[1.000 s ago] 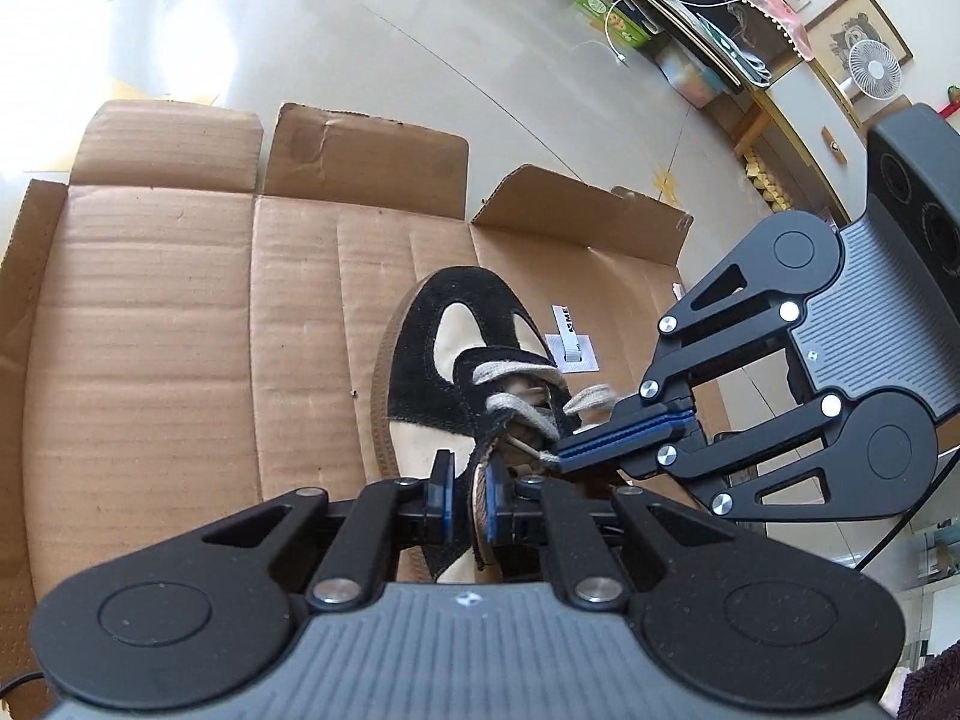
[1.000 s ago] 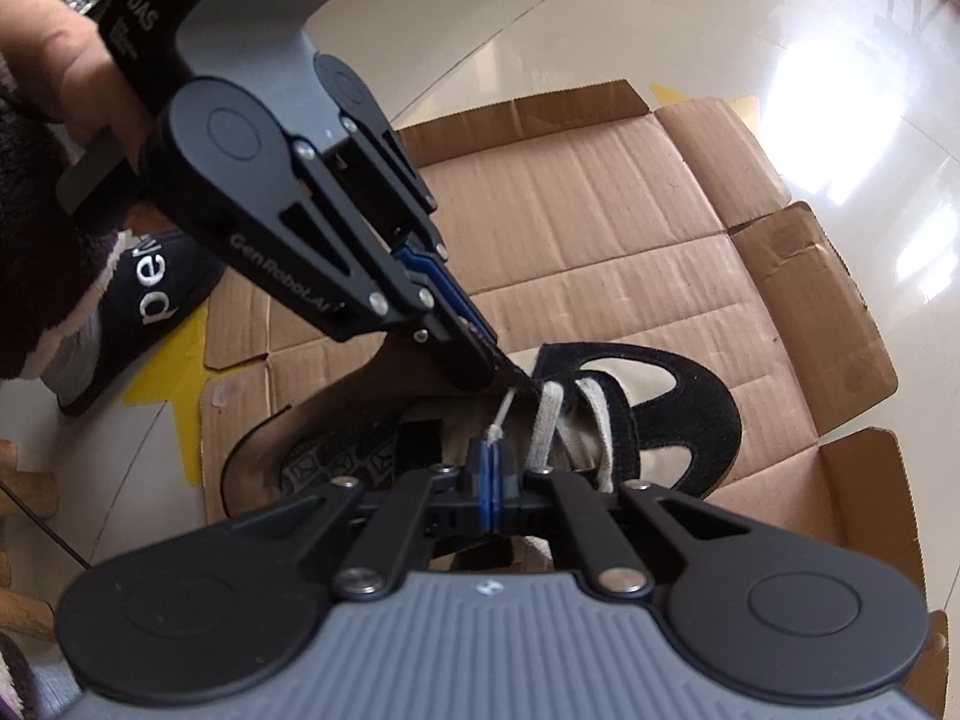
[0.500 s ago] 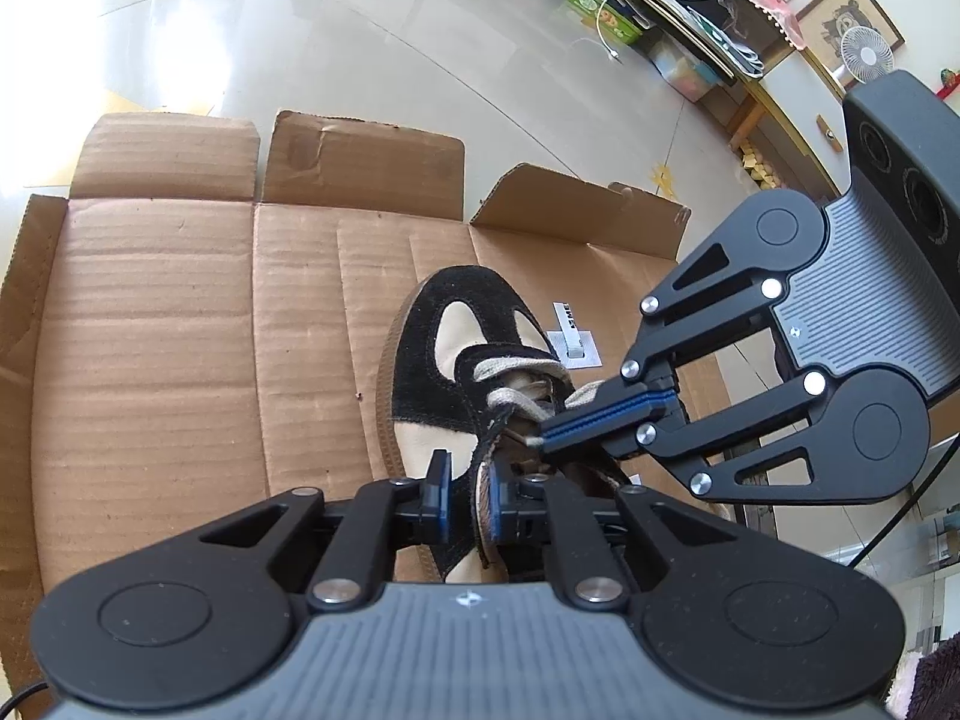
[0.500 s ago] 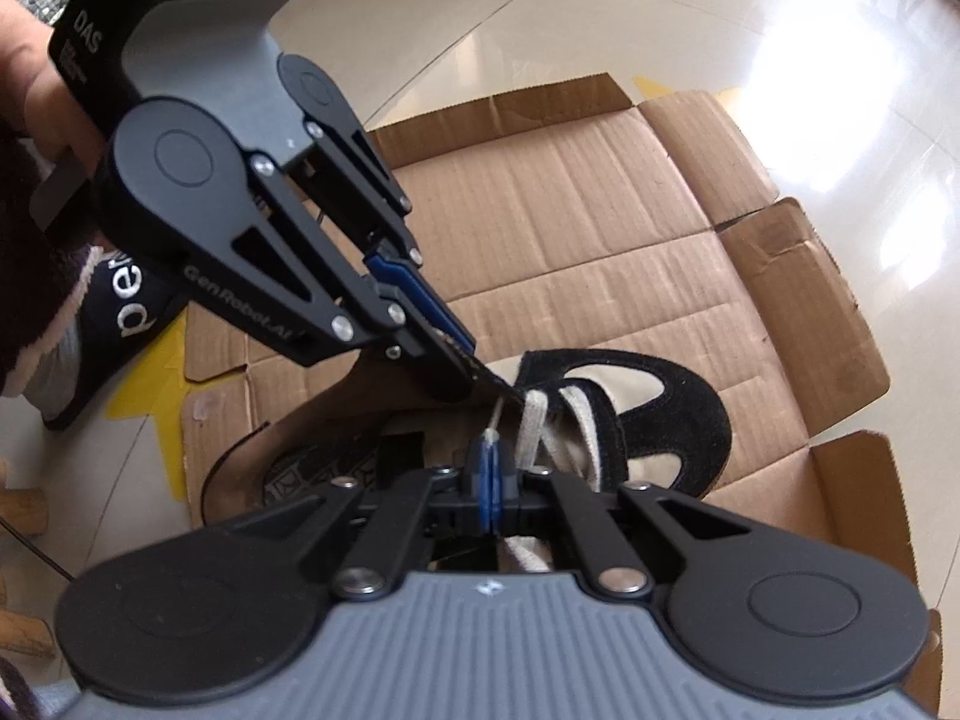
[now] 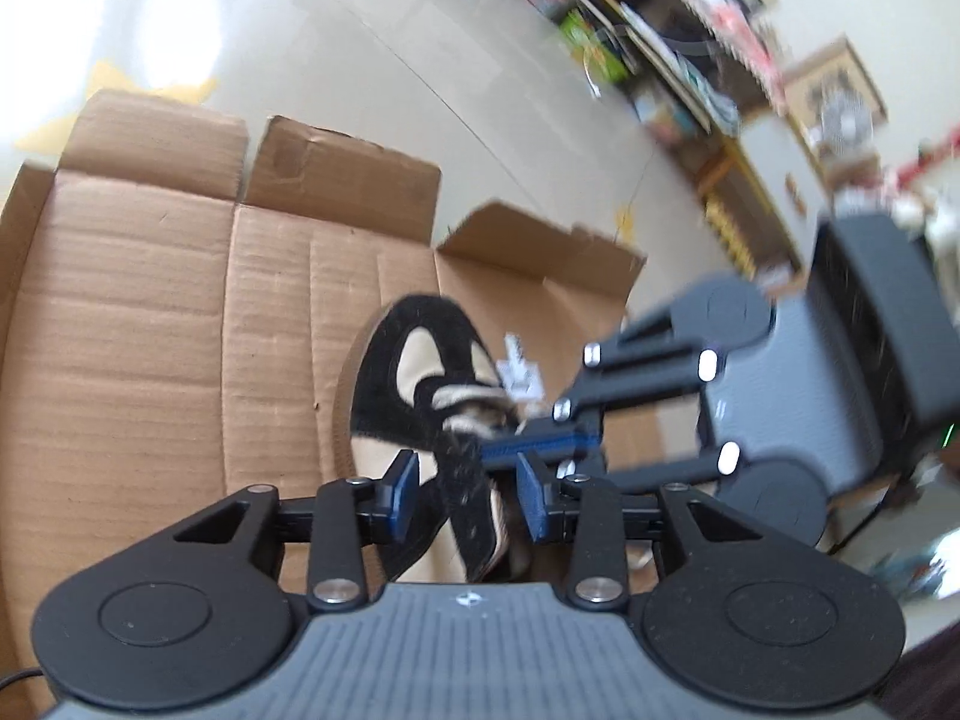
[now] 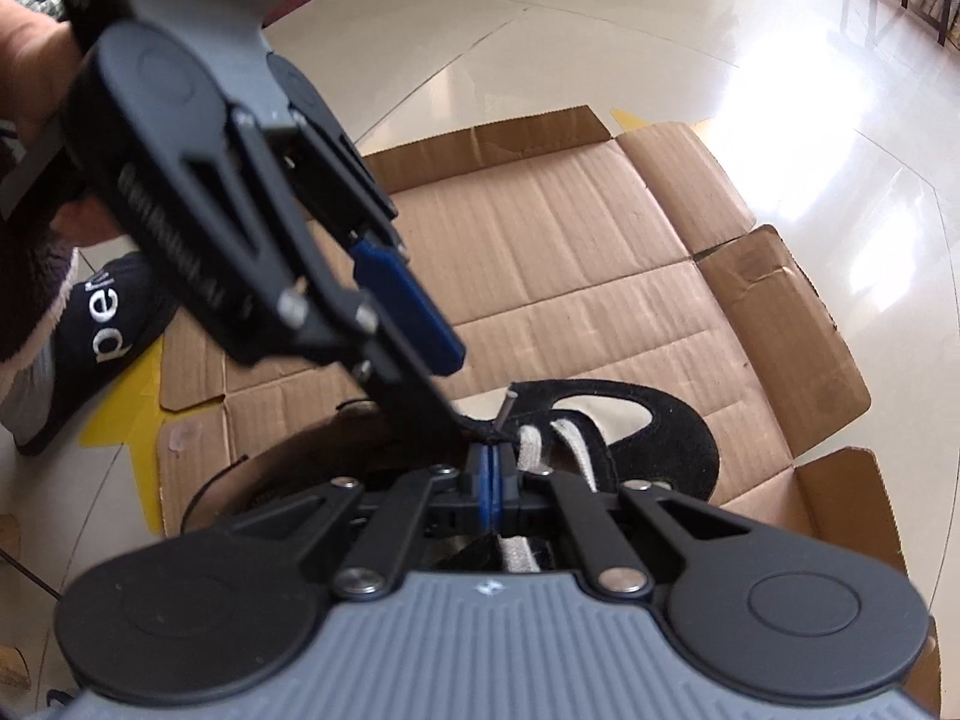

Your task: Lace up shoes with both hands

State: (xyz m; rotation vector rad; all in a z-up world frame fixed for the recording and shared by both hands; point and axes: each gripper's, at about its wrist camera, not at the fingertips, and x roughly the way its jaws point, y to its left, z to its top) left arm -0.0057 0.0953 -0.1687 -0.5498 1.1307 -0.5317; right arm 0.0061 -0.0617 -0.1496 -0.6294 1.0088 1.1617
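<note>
Shoe (image 5: 420,420) and lace are the whole business here: the black-and-tan suede shoe lies on flattened cardboard (image 5: 150,360) on the tiled floor, toe pointing away from the person, with the cream lace (image 6: 531,447) already crossed through the lower eyelets. The right gripper (image 6: 491,468) has its jaws pressed together on the lace near its end, so that the stiff tip (image 6: 507,411) stands up just above the blue pads. The left gripper (image 5: 467,495) is opening, its pads straddling the dark eyelet flap of the shoe without pressing on it; in the right wrist view its lower finger (image 6: 420,390) reaches down to the flap beside the tip. The step appears to be threading the tip through the next eyelet. To do it well, the right hand should keep a short length of lace beyond the pads, so the tip stays stiff and aimable, and bring it square to the hole rather than at a slant. The left gripper would best steady or lift the flap close to that eyelet, then take the tip on the far side only after it is clearly through. Whether the tip has entered an eyelet yet cannot be told.
</note>
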